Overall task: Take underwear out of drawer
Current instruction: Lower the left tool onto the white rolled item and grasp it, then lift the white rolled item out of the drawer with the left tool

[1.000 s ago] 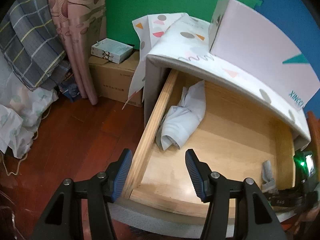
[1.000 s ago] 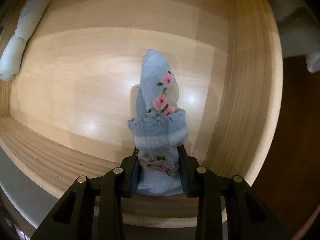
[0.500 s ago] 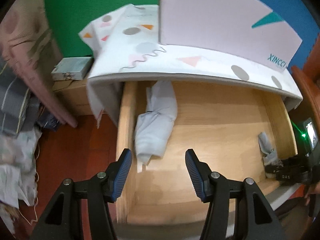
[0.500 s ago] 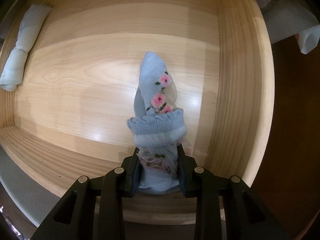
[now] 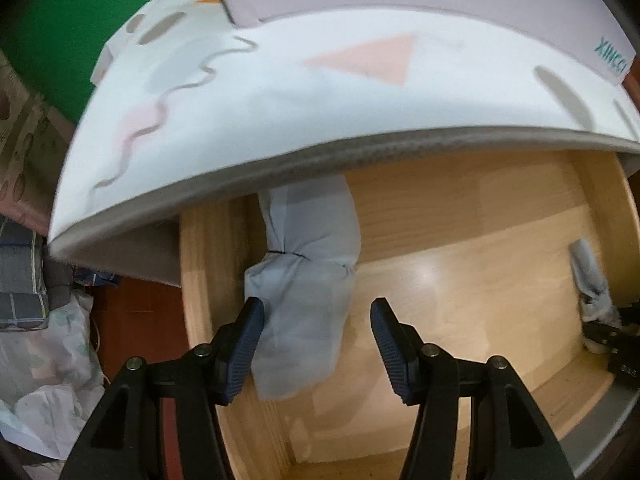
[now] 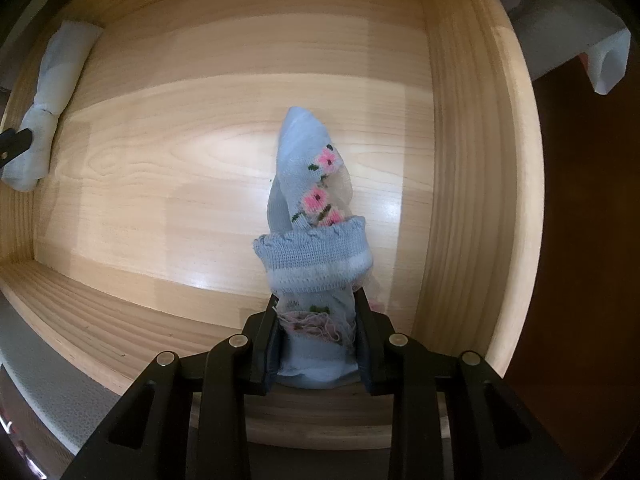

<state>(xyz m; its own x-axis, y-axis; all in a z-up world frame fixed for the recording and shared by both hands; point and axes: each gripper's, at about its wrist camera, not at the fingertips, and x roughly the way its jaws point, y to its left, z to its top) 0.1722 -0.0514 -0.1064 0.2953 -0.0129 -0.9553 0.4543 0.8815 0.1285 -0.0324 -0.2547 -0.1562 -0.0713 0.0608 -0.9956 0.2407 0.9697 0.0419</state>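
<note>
since a second ago our left gripper (image 5: 316, 344) came low over the open pale wooden drawer (image 5: 460, 280), jaws apart around nothing, above the rolled white underwear (image 5: 304, 276) by the drawer's left wall, ready to pinch; our right gripper (image 6: 316, 340) stays clamped on the blue flowered sock (image 6: 314, 216) near the drawer's right wall.

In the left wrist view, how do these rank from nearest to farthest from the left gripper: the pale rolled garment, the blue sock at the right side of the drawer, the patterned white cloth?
From the left gripper:
1. Pale rolled garment: between the open fingers, by the drawer's left wall.
2. Blue sock: far right, held by the right gripper.
3. Patterned white cloth: above, over the drawer's back.
</note>
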